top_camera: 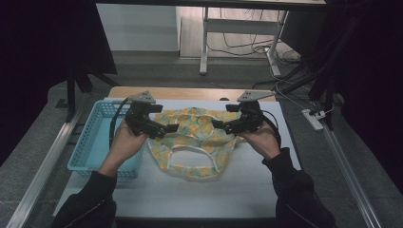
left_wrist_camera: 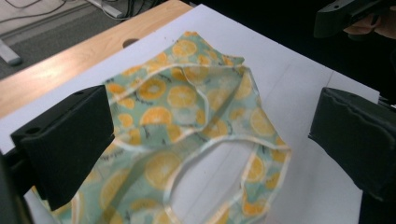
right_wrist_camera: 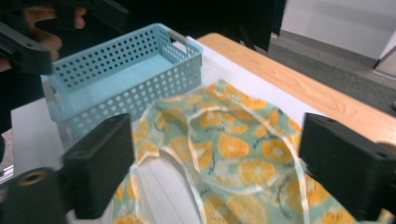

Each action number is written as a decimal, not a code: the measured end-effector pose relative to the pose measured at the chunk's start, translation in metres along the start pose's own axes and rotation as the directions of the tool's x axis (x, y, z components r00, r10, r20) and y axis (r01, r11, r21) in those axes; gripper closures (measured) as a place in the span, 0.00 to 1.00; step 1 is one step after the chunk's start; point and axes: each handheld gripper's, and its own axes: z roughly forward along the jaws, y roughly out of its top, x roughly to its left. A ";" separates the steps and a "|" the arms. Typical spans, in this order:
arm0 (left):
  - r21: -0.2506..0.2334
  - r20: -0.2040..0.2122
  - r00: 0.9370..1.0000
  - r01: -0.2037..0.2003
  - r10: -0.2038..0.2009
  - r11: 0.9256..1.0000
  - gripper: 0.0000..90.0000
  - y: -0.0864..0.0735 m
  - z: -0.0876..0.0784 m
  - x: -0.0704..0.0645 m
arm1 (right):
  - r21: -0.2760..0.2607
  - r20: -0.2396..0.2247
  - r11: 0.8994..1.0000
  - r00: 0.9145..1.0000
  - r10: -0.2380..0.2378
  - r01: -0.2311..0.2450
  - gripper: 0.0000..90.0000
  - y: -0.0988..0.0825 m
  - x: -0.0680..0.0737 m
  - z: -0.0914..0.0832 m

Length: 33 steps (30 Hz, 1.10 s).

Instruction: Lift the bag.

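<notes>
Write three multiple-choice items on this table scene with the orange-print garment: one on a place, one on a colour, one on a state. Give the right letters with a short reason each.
1. Where does the basket stand relative to the garment in the high view?
A. To its left
B. To its right
C. On top of it

2. What colour is the basket?
A. Red
B. Light blue
C. Black

3. How do the jaws of the left gripper and the right gripper stand?
A. Both clamped on the basket
B. One shut, one open
C. Both open, with the garment lying on the table below

Answers:
1 A, the basket sits at the white mat's left edge, beside the garment.
2 B, its perforated walls are light blue.
3 C, each gripper view shows its two black jaws wide apart with the fabric flat between them.
</notes>
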 end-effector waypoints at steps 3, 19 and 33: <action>0.001 0.001 1.000 0.012 -0.012 1.000 0.00 -0.012 -0.003 -0.002 | 0.010 0.014 1.000 1.000 0.005 -0.005 0.06 -0.010 0.002 -0.001; 0.040 -0.010 0.999 0.038 -0.037 0.998 0.00 -0.069 -0.012 -0.018 | 0.021 0.003 1.000 1.000 0.014 -0.014 0.01 -0.055 0.018 -0.011; 0.045 -0.040 0.995 0.090 -0.088 0.995 0.00 -0.117 -0.026 -0.030 | 0.041 0.019 0.998 0.999 0.040 -0.041 0.00 -0.102 0.028 -0.022</action>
